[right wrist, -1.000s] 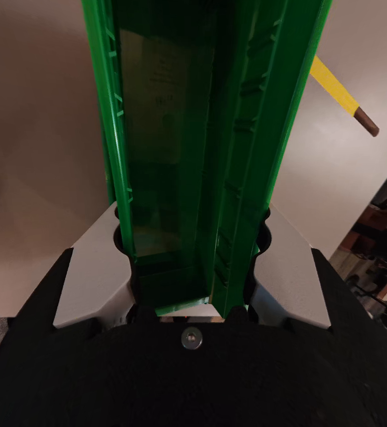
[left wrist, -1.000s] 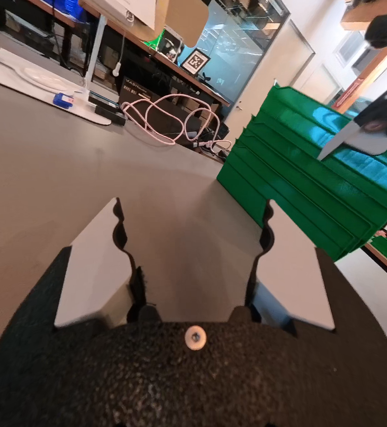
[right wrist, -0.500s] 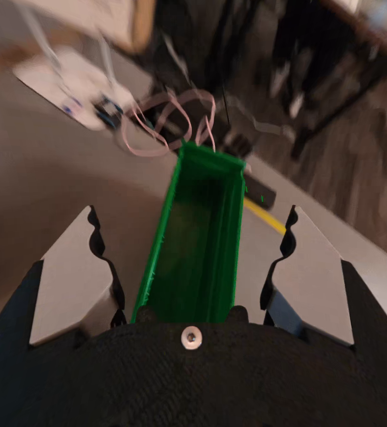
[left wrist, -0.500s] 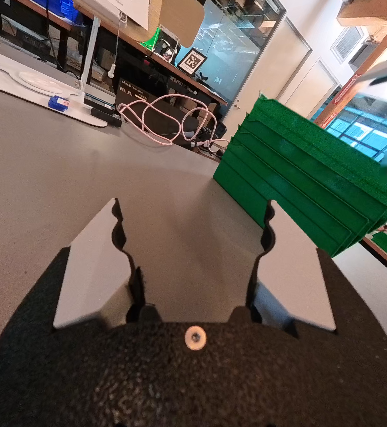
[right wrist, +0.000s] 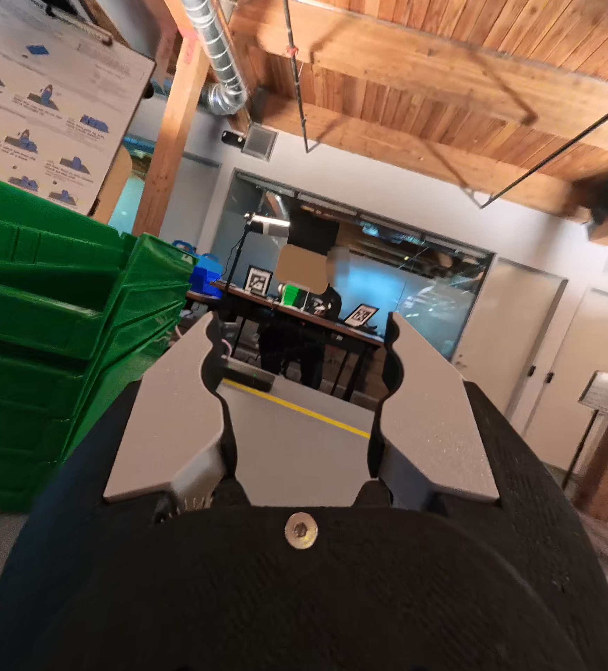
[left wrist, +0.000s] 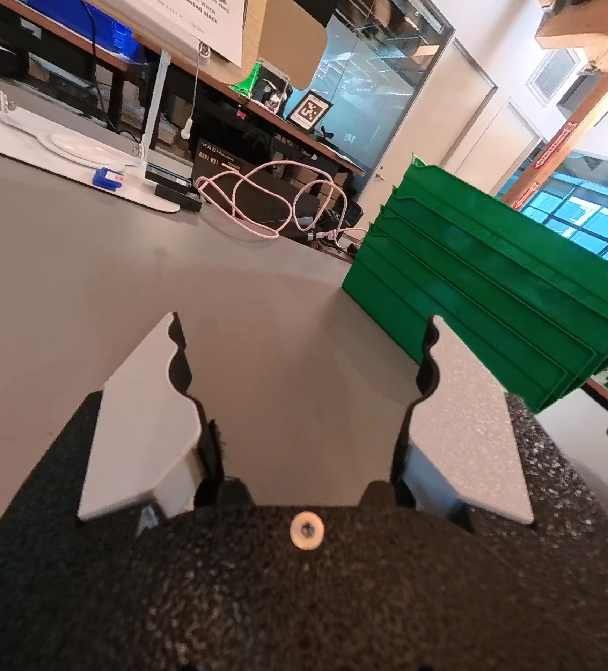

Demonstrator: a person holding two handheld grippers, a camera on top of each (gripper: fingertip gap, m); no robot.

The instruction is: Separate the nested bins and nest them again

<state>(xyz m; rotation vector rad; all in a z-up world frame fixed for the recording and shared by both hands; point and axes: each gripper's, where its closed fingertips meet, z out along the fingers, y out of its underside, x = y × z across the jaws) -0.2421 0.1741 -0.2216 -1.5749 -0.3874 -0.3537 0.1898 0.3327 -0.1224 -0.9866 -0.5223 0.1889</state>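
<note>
Green bins (left wrist: 476,276), about six by the visible rims, are seen nested in one stack on the grey desk (left wrist: 113,272), long axis running away rightward. Two grippers are seen: left gripper (left wrist: 304,319) and right gripper (right wrist: 300,319), both spread wide and empty.

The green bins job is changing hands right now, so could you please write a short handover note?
Left hand-held gripper: open, empty, low over the grey table.
Right hand-held gripper: open, empty, beside the bins.
Green bins: all nested in one stack on the table; none lies apart in view.
Done: bins appear nested.
Left: cannot tell whether another separate-and-nest round remains.
</note>
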